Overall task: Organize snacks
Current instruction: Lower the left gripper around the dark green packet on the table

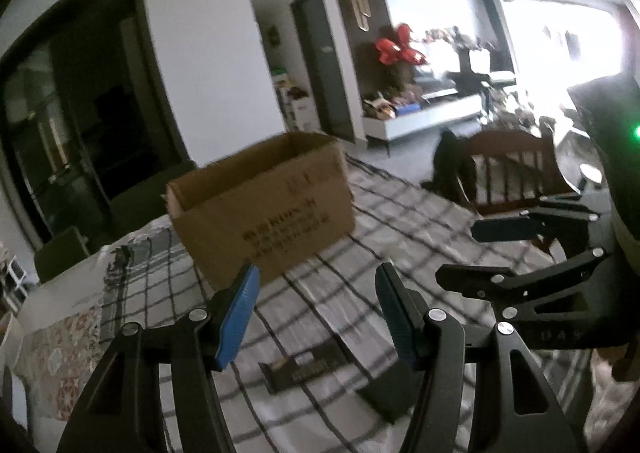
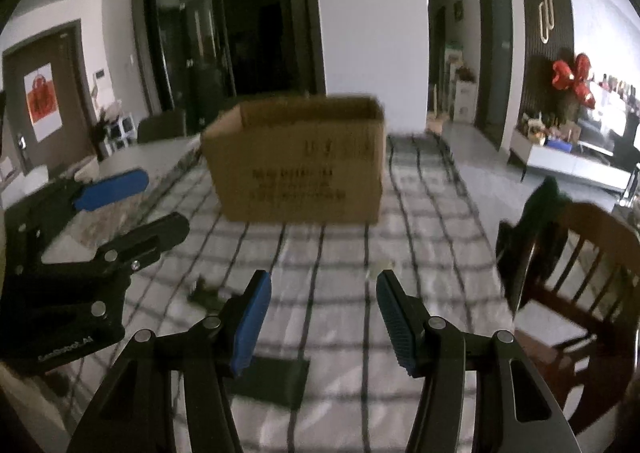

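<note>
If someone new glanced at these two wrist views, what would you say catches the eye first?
The open cardboard box stands at the middle of the checked tablecloth, beyond both grippers. Nearer, dark flat snack packets lie on the cloth below the open left gripper; the right gripper is also open and empty. A red bow hangs on the far wall.

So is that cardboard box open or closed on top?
Open. The cardboard box stands upright on the checked cloth, its top rim exposed with no flaps across; its contents cannot be seen.
</note>
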Demonstrator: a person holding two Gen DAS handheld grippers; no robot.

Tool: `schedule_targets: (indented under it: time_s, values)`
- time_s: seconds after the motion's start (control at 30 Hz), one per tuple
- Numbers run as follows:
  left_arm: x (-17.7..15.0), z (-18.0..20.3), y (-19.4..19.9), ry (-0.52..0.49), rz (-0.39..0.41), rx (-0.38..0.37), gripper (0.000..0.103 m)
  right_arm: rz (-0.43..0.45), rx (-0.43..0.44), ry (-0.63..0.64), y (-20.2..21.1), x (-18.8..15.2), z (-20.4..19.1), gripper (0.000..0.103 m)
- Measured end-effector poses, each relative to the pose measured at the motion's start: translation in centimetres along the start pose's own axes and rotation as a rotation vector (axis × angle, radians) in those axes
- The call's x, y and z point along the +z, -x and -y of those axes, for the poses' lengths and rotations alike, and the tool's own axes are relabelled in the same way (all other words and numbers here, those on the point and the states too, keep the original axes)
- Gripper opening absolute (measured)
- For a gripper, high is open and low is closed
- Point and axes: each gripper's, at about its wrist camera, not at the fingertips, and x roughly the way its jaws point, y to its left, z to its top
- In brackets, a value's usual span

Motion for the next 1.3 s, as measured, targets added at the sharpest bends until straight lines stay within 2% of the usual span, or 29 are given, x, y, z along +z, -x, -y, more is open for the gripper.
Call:
schedule_targets:
  time_s: [0.13,0.4,0.57,0.9,1.17,1.3]
  values:
    - [-1.4,1.2,-0.6,-0.065,-0.043,-0.047,0.059,-0.055,-0.010,-0.006,-0.3,-1.9,-0.1,0.056]
    - [-4.1,3.1,-2.4,-0.178,-0.140,-0.196,0.059,-0.144,-0.024,0.009,-1.0,-4.9,-1.1,0.056]
    - [-5.1,3.9,-3.9,-0.245,-0.190,-0.281,0.059,-0.179,-0.044,0.010,-1.4,-5.8,-1.2,0.056]
    - [-6.6,5.1,-6.4,-0.357,-0.275,-0.391,0.059,-0.236,-0.082,0.017,-2.5,-7.0,-1.6,0.056]
    - [-6.8,4.6,-8.0,-0.328,-0.316,-0.462,0.059,-0.260,-0.093,0.013,-3.1,-7.4,-1.8,0.056]
    - [-6.8,3.8,-8.7,-0.261,-0.344,-0.505,0.059,-0.266,-0.093,0.012,-3.2,-7.5,-1.9,0.056]
